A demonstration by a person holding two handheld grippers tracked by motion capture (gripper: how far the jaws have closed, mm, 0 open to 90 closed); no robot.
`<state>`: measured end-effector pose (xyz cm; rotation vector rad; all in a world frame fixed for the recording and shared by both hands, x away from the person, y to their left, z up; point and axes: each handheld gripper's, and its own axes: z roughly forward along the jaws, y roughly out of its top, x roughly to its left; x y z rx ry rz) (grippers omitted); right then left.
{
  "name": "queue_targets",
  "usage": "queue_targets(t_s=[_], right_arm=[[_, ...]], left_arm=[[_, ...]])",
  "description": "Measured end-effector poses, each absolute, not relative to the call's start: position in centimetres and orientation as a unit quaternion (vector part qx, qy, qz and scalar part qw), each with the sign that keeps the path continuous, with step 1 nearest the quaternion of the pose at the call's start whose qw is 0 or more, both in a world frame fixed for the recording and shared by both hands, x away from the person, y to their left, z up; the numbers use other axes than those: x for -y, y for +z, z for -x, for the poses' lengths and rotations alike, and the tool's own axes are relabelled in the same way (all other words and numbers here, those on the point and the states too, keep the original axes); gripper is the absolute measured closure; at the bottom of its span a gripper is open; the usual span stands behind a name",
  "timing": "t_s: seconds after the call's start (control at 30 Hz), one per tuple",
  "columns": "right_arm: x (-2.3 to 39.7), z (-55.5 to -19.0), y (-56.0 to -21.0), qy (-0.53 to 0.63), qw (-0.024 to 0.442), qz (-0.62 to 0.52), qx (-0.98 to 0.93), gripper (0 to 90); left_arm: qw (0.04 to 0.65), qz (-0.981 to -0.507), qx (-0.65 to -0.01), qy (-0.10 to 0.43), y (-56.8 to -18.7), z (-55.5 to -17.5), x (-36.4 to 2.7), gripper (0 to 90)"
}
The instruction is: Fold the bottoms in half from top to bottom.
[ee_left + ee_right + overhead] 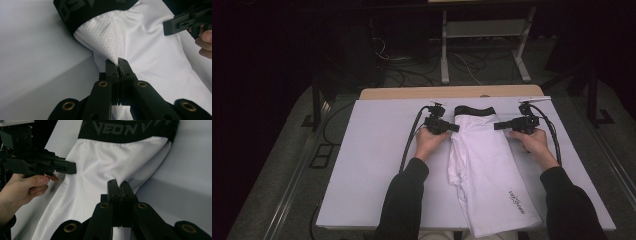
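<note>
**Both grippers pinch the white shorts near the waistband**

A pair of white shorts (484, 170) lies lengthwise down the middle of the white table (372, 165), its black waistband (474, 110) at the far end and its hem hanging over the near edge. The left gripper (454, 127) comes in from the left side of the garment and the right gripper (498, 126) from the right, the 2 facing each other just below the waistband.

In the left gripper view the jaws are pressed together with a peak of the dotted white fabric caught between them. The right gripper view shows the same: jaws together, nipping the cloth at the garment's edge.

This looks like the grasping step of a fold or a reposition, with both sides taken. The next move probably calls for lifting both hands evenly, keeping the cloth taut between them so neither pinch slips out.
</note>
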<state>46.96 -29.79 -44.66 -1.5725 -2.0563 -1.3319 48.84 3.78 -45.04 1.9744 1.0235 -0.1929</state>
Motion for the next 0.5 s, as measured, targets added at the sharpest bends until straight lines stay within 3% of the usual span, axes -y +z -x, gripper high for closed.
queue_targets(t_s=[0.5], right_arm=[[29.9,-45.4,-43.0,-0.477,0.089,0.518,0.705,88.2]], left_arm=[[0.452,-0.790,-0.408,-0.072,-42.9,-47.4,-3.7,87.2]])
